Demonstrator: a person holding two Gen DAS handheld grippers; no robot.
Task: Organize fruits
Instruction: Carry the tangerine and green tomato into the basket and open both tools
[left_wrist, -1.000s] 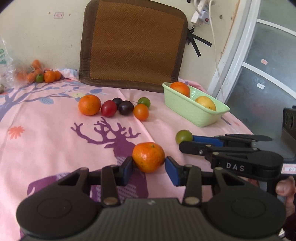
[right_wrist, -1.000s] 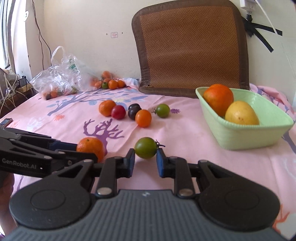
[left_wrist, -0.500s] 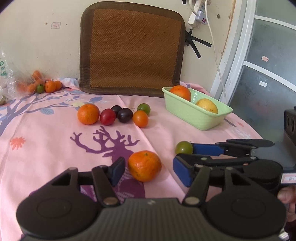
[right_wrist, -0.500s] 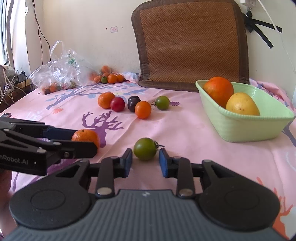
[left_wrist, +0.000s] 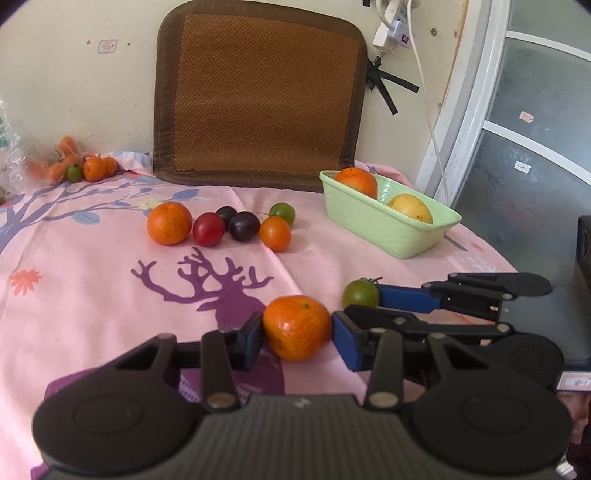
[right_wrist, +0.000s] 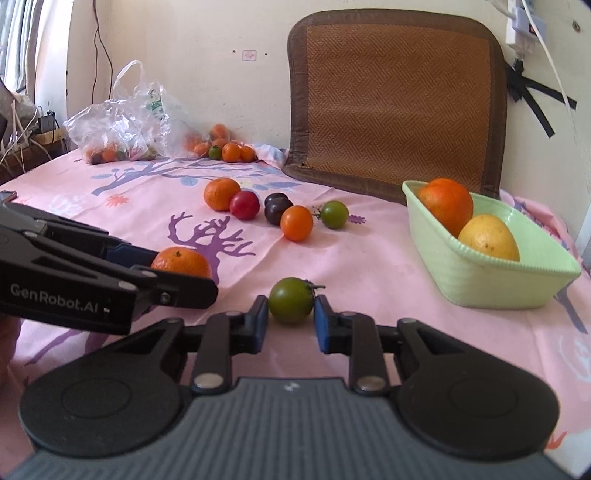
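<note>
Near the green basket (right_wrist: 480, 280), on its open side toward you, both of your grippers sit low over the pink cloth (left_wrist: 92, 266). Left gripper (left_wrist: 297, 338): jaws closing around the mandarin (left_wrist: 296, 326); the left pad touches the peel, the right pad looks a hair off it. Right gripper (right_wrist: 290, 317): clamped on the green tomato (right_wrist: 291, 300), pads pressed on both flanks. Both fruits rest on the cloth, neither lifted yet.

Basket holds an orange (right_wrist: 446, 201) and a yellow fruit (right_wrist: 487, 238). Farther from you than the basket's near end, a loose row of fruit (right_wrist: 273, 208) waits unsorted.

Risks, as judgement:
- The tomato is smooth and round; a pinch off its middle could squirt it forward onto the cloth.
- The mandarin is soft; lifting before both pads bear evenly may let it roll out.
- Your grippers lie just beside each other; swinging both toward the basket together invites a knock.
- The basket is light plastic; a low approach could nudge its wall and slide it.
</note>
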